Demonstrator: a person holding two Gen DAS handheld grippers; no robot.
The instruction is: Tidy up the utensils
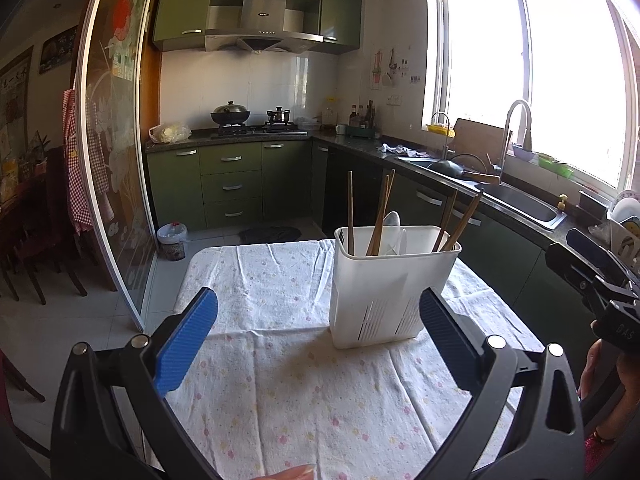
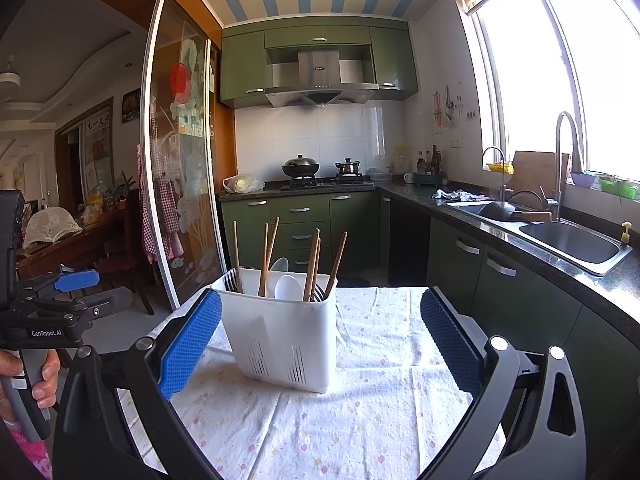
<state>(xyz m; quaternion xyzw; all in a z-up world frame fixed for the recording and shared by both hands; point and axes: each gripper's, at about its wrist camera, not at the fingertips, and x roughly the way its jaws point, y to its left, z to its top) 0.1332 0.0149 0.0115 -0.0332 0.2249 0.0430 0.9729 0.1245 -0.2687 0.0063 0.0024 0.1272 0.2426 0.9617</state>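
A white plastic utensil holder [image 1: 380,292] stands upright on a table under a floral cloth [image 1: 280,380]. It holds several wooden chopsticks [image 1: 380,216] and white spoons [image 1: 394,232]. It also shows in the right wrist view [image 2: 286,332] with chopsticks [image 2: 312,264], a white spoon [image 2: 289,287] and dark fork tines. My left gripper [image 1: 320,344] is open and empty, just short of the holder. My right gripper [image 2: 320,340] is open and empty, also just short of it. Each gripper shows at the edge of the other's view, the right [image 1: 592,276] and the left [image 2: 60,300].
A green kitchen counter with a steel sink [image 2: 572,240] and tap runs along the right. The stove with pots [image 1: 240,118] is at the back. A sliding glass door [image 1: 116,160] stands to the left, with a small bin [image 1: 173,240] on the floor beside it.
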